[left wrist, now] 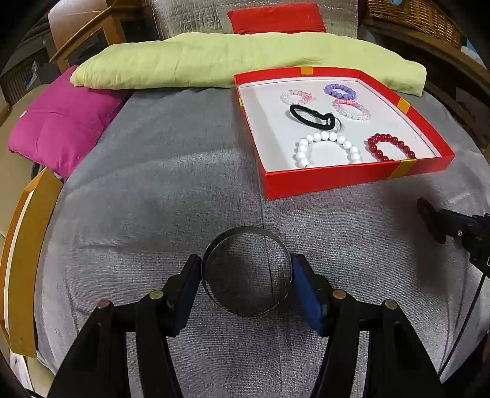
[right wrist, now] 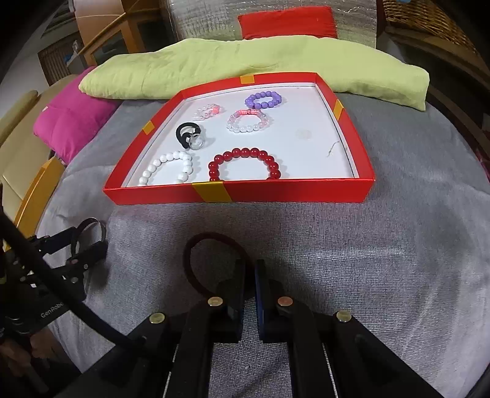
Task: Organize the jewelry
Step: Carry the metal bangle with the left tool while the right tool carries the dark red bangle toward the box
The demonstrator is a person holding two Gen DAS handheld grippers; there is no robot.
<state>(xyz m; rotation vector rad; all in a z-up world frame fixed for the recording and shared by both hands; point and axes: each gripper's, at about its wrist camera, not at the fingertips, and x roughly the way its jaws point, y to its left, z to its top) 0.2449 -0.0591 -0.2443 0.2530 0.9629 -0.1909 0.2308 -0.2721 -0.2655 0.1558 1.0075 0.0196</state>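
Observation:
A thin dark metal bangle [left wrist: 242, 229] sits between the blue pads of my left gripper [left wrist: 246, 264], which press on its two sides just above the grey cloth. My right gripper [right wrist: 250, 267] is shut on a dark maroon hair tie [right wrist: 214, 234], whose loop lies on the cloth to the left of the fingers. Beyond both stands a red box [right wrist: 275, 191] with a white floor. It holds a white bead bracelet [right wrist: 171, 167], a red bead bracelet [right wrist: 245, 153], a black hair tie [right wrist: 183, 134], a purple bracelet [right wrist: 263, 99] and pink-white ones. In the left wrist view the right gripper [left wrist: 435, 220] shows at the right edge.
A grey cloth [left wrist: 153, 183] covers the surface. A long green pillow [left wrist: 214, 61] lies behind the box, a magenta cushion [left wrist: 61, 122] at the left and a red cushion [left wrist: 275, 16] at the back. A wooden frame [left wrist: 24, 245] runs along the left edge, and a wicker basket [left wrist: 413, 18] sits at the back right.

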